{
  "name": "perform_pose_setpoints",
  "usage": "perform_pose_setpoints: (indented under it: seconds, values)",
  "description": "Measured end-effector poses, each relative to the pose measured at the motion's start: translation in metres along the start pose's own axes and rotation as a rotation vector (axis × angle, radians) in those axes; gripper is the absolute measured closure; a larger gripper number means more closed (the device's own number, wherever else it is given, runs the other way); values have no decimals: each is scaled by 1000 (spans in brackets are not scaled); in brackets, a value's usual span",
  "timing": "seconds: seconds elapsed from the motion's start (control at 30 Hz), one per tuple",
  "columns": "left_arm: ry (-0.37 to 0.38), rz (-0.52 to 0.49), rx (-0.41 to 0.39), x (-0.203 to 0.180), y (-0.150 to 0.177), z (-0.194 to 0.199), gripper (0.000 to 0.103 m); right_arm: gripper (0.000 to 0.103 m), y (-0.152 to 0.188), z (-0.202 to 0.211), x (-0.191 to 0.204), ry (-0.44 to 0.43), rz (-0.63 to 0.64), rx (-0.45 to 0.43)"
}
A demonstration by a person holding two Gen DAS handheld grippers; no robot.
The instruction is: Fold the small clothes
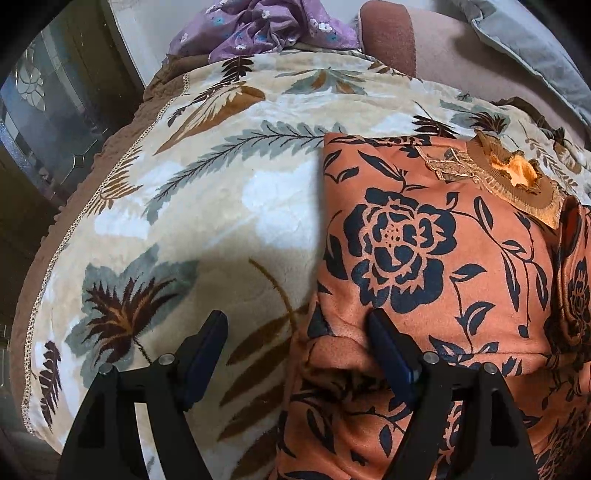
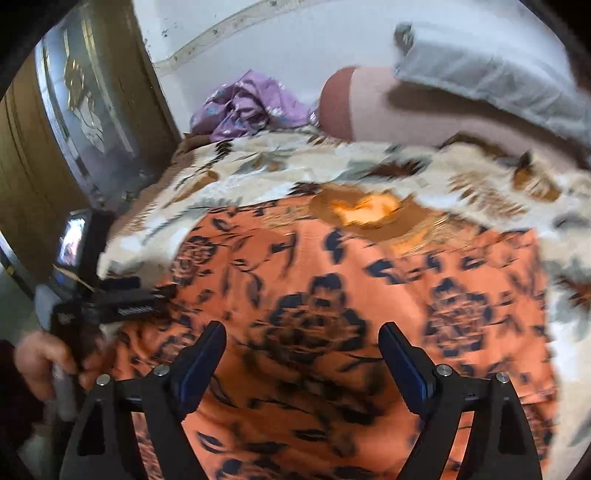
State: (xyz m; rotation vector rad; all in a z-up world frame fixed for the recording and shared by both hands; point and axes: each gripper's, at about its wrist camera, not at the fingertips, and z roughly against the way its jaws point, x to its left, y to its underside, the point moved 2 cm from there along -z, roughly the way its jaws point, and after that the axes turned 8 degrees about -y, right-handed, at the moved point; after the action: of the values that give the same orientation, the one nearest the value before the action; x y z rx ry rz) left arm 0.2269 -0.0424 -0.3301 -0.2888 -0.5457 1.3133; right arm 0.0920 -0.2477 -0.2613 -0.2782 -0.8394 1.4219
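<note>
An orange top (image 1: 424, 258) with a black rose print lies flat on the leaf-patterned blanket (image 1: 221, 184). Its brown lace collar (image 1: 513, 173) points to the far side. My left gripper (image 1: 299, 326) is open and straddles the top's left edge: one finger (image 1: 388, 339) is over the cloth, the other over the blanket. The right wrist view is blurred. It shows my right gripper (image 2: 303, 341) open above the middle of the top (image 2: 369, 295), nothing between its fingers. The left gripper (image 2: 114, 299) and the hand (image 2: 40, 358) holding it appear at that view's left edge.
A crumpled purple floral cloth (image 1: 258, 26) lies at the blanket's far end beside a brown and pink bolster (image 1: 388, 37). A grey pillow (image 2: 480, 77) rests on the bolster. The bed's edge drops off on the left toward a wooden door with glass (image 2: 81, 110).
</note>
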Motion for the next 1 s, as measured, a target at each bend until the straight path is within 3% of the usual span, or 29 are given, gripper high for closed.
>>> perform_pose_setpoints:
  seconds: [0.07, 0.17, 0.27, 0.3, 0.37, 0.47, 0.63, 0.8, 0.93, 1.0]
  values:
    - [-3, 0, 5, 0, -1, 0, 23, 16, 0, -14, 8, 4, 11, 33]
    - [-16, -10, 4, -2, -1, 1, 23, 20, 3, -44, 0, 93, -11, 93]
    - [-31, -24, 0, -4, -1, 2, 23, 58, 3, -44, -11, 163, -10, 84]
    - [-33, -27, 0, -4, -1, 2, 23, 78, 1, -37, -14, 150, -26, 72]
    - [-36, -32, 1, -4, -1, 2, 23, 89, -3, -23, -20, 160, -41, 44]
    - [-42, -40, -2, -5, -1, 3, 23, 91, -5, 8, -44, 209, -102, -16]
    - [-57, -52, -12, -8, 0, 2, 23, 91, 4, 65, -127, 247, -382, -85]
    - [-70, -62, -15, -10, -1, 3, 23, 89, 26, 100, -184, 391, -562, -79]
    - [-81, -75, 7, -7, -4, 9, 23, 89, 29, 128, -206, 395, -684, -191]
    - [-117, -87, -29, -7, -9, 23, 24, 86, 20, 131, -197, 328, -631, -236]
